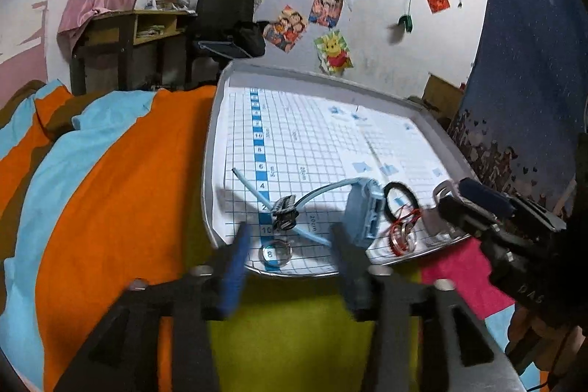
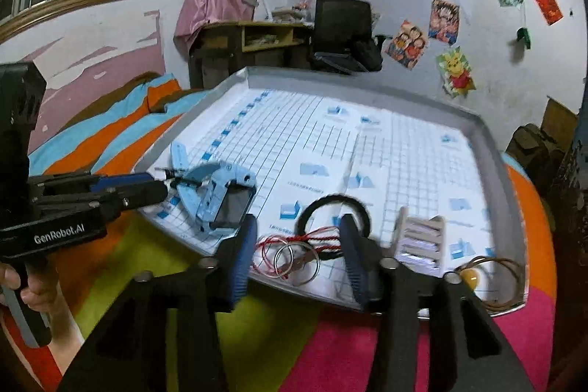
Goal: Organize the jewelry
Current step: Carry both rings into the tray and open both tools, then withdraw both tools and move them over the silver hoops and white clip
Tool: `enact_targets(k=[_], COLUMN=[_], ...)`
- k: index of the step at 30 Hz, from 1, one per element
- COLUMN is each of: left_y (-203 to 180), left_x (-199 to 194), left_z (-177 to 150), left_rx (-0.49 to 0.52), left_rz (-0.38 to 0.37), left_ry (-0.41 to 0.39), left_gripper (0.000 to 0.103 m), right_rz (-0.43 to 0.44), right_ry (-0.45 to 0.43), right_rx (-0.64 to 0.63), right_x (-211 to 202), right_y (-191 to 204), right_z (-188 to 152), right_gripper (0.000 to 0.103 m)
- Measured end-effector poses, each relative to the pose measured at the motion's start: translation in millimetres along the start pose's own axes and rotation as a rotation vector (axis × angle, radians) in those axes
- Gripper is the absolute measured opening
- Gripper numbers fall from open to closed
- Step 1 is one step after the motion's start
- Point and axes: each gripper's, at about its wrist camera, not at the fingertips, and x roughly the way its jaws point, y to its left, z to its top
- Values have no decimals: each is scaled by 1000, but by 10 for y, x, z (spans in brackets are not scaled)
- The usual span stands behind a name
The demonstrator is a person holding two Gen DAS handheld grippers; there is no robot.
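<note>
Right wrist view: the jewelry lies along the near edge of a grey tray (image 2: 488, 135) lined with grid paper. A tangle of red string (image 2: 316, 239) and thin silver rings (image 2: 294, 263) sits directly ahead of the right gripper (image 2: 299, 256), with a black hair loop (image 2: 332, 201) just behind. To the right stand a small silver clip-like piece (image 2: 419, 237) and, in the tray's near right corner, a brown cord with a yellow bead (image 2: 488, 276). A blue watch (image 2: 224, 197) lies to the left, near the left gripper (image 2: 161, 184).

Gripper state: both sets of jaws stand partly apart and hold nothing. In the left wrist view, a clear ring (image 1: 275, 252) lies on the paper ahead of the left gripper (image 1: 290, 256), and a small black clip (image 1: 284, 212) rests on the watch strap.

Risks, as judged:
- Closing on the string may drag the rings along, since they are entangled.
- Thin rings lie flat; the pads may slip off them.
- Items sit near the rim and could be pushed over it onto the bright striped blanket (image 2: 264, 337).
</note>
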Motion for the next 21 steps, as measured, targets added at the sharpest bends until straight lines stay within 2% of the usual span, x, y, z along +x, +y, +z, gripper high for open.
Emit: enact_targets(k=[1, 5, 6, 8, 11, 13, 21], left_y=[-7, -93, -115, -169, -234, -253, -334], left_x=[-51, -278, -332, -485, -797, -1011, -1617], left_z=[-15, -37, -47, -87, -175, -259, -617], left_rx=[-7, 2, 11, 28, 31, 26, 74], left_rz=[6, 8, 14, 27, 55, 72, 137], left_ry=[-20, -77, -87, -121, -205, -253, -312], left_gripper=[70, 73, 75, 89, 102, 103, 103], right_rz=[-6, -35, -43, -47, -42, -24, 9], right_ry=[-18, -95, -116, -150, -192, -213, -274], right_rx=[-1, 6, 13, 30, 67, 94, 133], right_x=[-61, -349, -436, -573, -784, -934, -1504], right_y=[-21, -51, -63, -106, -158, -182, -113], right_z=[14, 42, 39, 43, 22, -7, -253], right_gripper=[43, 44, 48, 54, 66, 76, 90])
